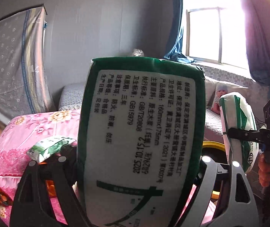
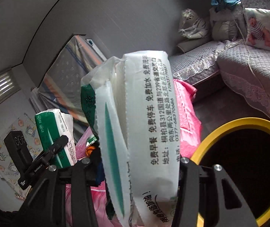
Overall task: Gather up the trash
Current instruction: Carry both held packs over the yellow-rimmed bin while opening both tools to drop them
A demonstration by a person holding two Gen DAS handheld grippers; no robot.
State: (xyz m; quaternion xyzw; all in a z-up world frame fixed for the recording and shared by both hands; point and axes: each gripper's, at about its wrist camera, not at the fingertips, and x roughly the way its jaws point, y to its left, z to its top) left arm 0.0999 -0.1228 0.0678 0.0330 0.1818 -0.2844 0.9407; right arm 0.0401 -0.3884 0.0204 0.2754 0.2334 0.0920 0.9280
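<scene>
Both hand-held grippers are raised above a pink bedspread [image 1: 21, 132], each clamped on a tissue pack. Left gripper [image 1: 136, 162] grips a green-bordered tissue pack [image 1: 140, 117], long axis pointing away from the camera. Right gripper [image 2: 135, 162] grips a whiter opened tissue pack [image 2: 140, 124], likewise lengthwise. A yellow-rimmed bin [image 2: 235, 126] opens just right of and below the right gripper, which appears nearer to it.
</scene>
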